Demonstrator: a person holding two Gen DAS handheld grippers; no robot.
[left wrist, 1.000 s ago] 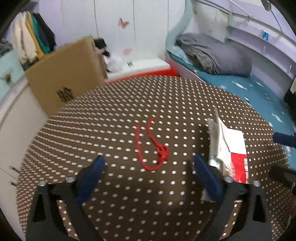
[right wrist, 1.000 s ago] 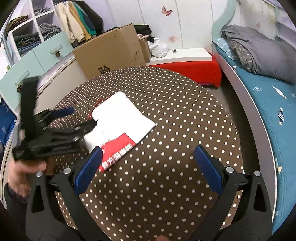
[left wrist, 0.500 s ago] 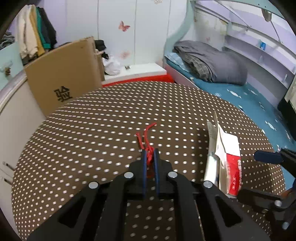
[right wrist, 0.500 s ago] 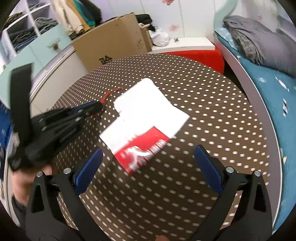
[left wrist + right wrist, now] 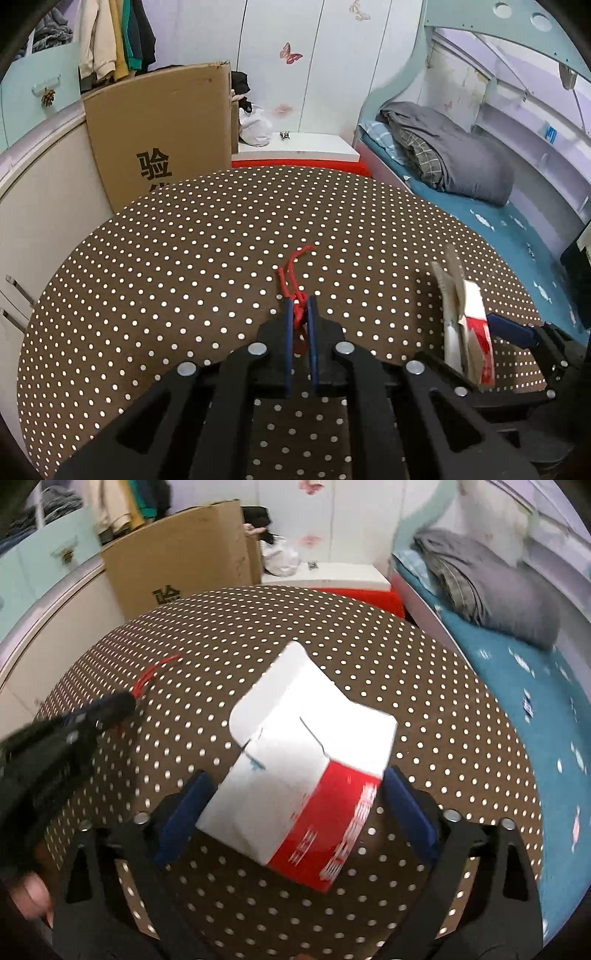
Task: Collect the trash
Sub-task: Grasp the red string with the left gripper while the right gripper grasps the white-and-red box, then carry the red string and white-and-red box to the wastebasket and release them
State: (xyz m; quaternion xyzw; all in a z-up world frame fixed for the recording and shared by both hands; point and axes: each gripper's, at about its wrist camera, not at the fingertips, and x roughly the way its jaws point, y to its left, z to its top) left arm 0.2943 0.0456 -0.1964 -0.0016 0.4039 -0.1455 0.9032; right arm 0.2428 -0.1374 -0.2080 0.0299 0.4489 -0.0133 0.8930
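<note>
Our left gripper (image 5: 300, 321) clamps the red string (image 5: 295, 273); our right gripper (image 5: 295, 805), jaws apart, straddles the red-and-white carton (image 5: 306, 760).

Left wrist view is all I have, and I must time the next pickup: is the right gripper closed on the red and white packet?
Observer: No. The right gripper is open, jaws wide, straddling the packet.
Operator: How does the packet lie?
Observer: Red end nearest the gripper, white flap end pointing away over the dotted tablecloth.
Operator: And my string?
Observer: From the right wrist, the left gripper is shut on the red string, whose loose ends trail past its tips.
</note>
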